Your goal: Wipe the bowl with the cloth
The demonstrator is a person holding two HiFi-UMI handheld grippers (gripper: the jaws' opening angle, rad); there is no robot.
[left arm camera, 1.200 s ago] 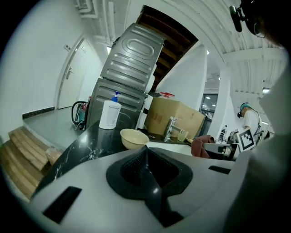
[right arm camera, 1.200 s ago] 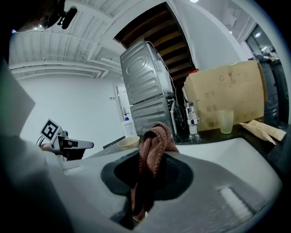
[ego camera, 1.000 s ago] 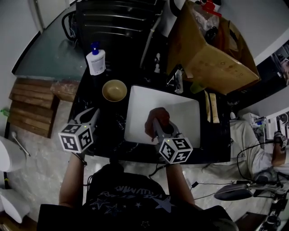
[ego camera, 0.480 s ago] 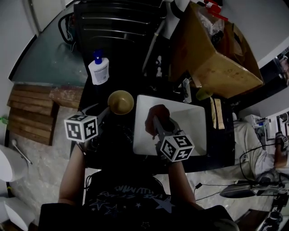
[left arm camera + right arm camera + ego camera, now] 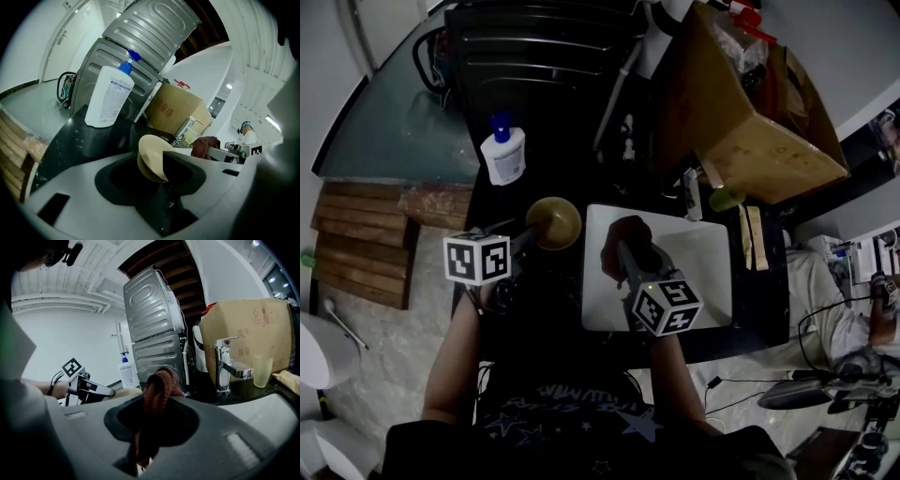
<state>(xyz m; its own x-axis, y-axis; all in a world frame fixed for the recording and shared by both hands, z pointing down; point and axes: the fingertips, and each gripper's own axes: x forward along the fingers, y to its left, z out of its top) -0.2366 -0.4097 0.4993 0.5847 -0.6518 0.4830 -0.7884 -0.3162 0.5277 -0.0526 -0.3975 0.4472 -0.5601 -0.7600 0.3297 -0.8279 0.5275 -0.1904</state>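
Note:
A cream bowl [image 5: 555,222] [image 5: 149,154] stands on the dark counter just left of the white sink [image 5: 705,255]. My left gripper [image 5: 528,235] [image 5: 161,165] reaches it from the left. Its jaws have just been opening, and the bowl's near rim sits between them with no clear squeeze. Over the sink, my right gripper [image 5: 627,257] [image 5: 157,414] is shut on a bunched reddish-brown cloth [image 5: 623,238] [image 5: 159,389]. The cloth hangs to the right of the bowl and apart from it.
A white pump bottle [image 5: 503,155] [image 5: 110,96] stands behind the bowl. A faucet [image 5: 692,192] [image 5: 226,363] and a pale cup [image 5: 725,198] [image 5: 262,371] sit at the sink's back edge, below a cardboard box [image 5: 750,103]. A washing machine [image 5: 534,47] is at the back.
The left gripper has moved right and down to the bowl, and its jaws have gone from shut to open around the rim. The right gripper still holds the cloth over the sink.

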